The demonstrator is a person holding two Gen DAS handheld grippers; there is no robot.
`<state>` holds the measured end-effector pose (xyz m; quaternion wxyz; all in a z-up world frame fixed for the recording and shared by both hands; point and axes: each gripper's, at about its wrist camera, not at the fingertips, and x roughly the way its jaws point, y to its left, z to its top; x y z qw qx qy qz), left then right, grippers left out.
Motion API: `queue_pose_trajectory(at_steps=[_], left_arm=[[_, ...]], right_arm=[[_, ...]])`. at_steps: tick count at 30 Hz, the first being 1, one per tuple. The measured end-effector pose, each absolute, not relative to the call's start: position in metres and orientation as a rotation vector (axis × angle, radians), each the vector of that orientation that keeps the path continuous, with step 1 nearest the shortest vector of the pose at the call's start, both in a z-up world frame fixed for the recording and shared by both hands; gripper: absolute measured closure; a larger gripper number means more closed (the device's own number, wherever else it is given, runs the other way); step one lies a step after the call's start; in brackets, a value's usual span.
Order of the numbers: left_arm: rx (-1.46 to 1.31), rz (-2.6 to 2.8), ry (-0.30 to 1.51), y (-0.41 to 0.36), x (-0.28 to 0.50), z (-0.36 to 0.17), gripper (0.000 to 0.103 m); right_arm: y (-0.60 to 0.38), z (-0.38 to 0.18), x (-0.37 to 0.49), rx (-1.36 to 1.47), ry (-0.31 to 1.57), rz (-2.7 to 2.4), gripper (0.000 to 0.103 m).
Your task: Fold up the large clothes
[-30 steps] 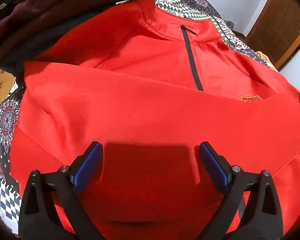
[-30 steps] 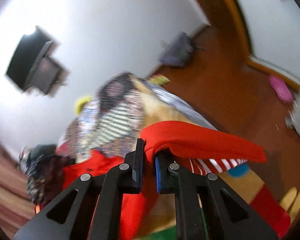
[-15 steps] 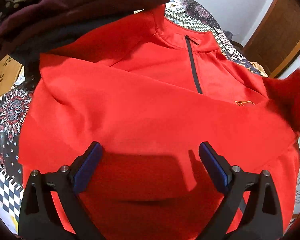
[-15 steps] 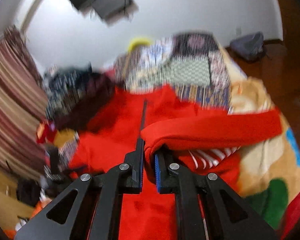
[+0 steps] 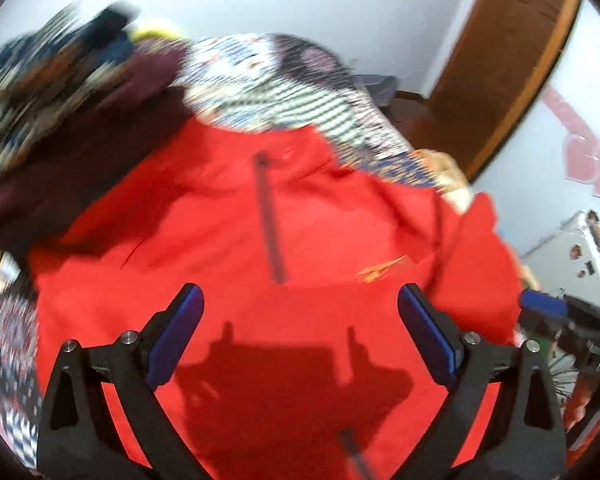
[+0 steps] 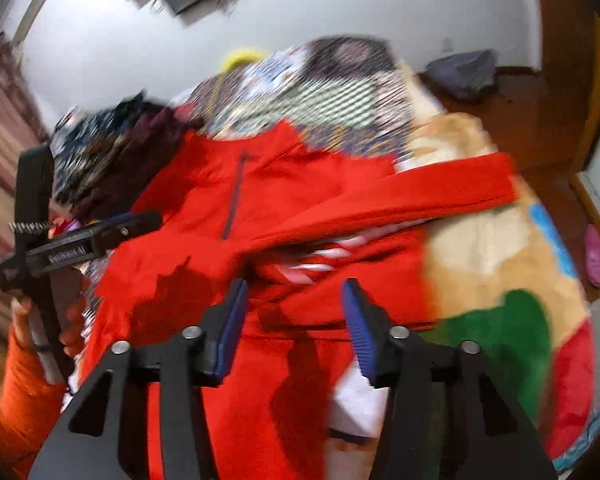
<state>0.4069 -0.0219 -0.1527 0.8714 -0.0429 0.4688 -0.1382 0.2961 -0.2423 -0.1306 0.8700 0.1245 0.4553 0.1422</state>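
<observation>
A red zip-neck jacket (image 5: 260, 240) lies front up on the bed, its dark zip (image 5: 270, 224) running down from the collar. It also shows in the right wrist view (image 6: 260, 208), with one sleeve (image 6: 400, 196) folded across the chest. My left gripper (image 5: 300, 328) is open and empty above the jacket's lower front. My right gripper (image 6: 294, 316) is open and empty just above the jacket near its hem. The left gripper also shows at the left of the right wrist view (image 6: 132, 224).
A patterned bedspread (image 6: 340, 92) covers the bed, with a pile of dark clothes (image 5: 60, 92) at the far left. A beige, green and red blanket (image 6: 500, 280) lies to the right. A wooden door (image 5: 500, 60) and floor are beyond the bed.
My right gripper has opened and let go of the red sleeve, which now lies across the jacket. My left gripper has stayed open and tilted upward.
</observation>
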Motion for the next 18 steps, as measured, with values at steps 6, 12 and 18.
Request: queue_pose_trajectory(at_steps=[6,12,18], left_arm=[[-0.015,-0.440,0.995,-0.101,0.452,-0.135,0.005],[0.052,-0.553,1.085,-0.189,0.494,-0.150,0.005],[0.147,-0.675,1.174,-0.268,0.511,-0.179,0.005]], right_arm=[[-0.305,-0.141,0.286,0.343,0.942,0.135,0.055],[-0.342,-0.159,0.280,0.443,0.963,0.049,0.055],[-0.357,-0.168,0.275,0.496,0.970,0.035,0.055]])
